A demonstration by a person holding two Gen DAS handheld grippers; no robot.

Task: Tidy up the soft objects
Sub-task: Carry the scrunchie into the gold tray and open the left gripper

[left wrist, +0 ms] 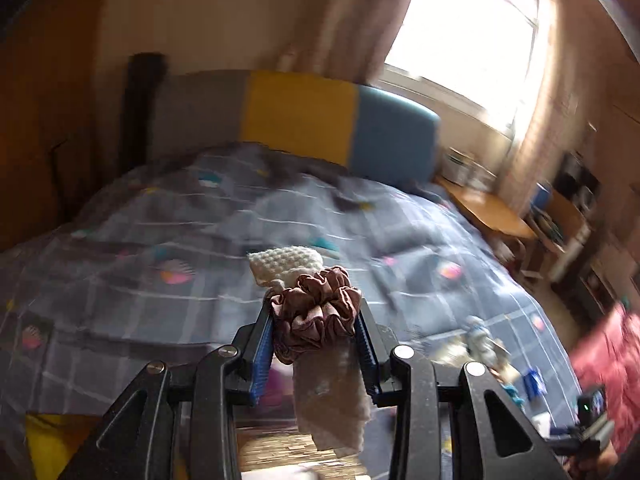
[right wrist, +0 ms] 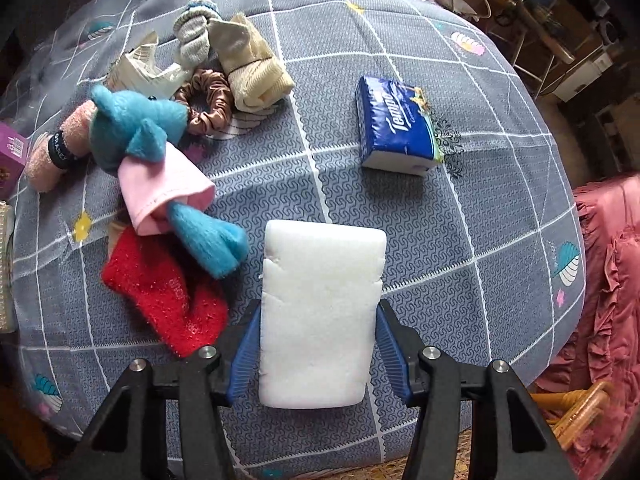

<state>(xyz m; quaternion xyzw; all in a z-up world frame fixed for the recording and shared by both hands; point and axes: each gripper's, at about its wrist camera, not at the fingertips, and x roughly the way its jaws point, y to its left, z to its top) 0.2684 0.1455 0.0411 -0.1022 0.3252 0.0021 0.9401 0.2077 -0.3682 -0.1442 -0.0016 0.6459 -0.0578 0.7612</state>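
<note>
Left tongs [left wrist: 316, 320] pinching scrunchie [left wrist: 316, 312] — right tongs [right wrist: 318, 344] gripping sponge [right wrist: 320, 312]

I count two scrunchies [left wrist: 316, 312] [right wrist: 208, 102], one white sponge [right wrist: 320, 312] and one tissue pack [right wrist: 396, 128]. At ten o'clock I see one plush elephant [right wrist: 140, 128] and one red sock [right wrist: 168, 296].

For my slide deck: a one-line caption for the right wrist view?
Right gripper holds a white sponge block above a bed strewn with soft items.

Purple box [right wrist: 11, 160] cut off at the left edge, desk clutter [left wrist: 568, 200] by the window blurred beyond telling, red sock [right wrist: 168, 300] partly hidden under the blue plush toy [right wrist: 160, 152], right gripper [left wrist: 588, 432] half cropped at the corner
</note>
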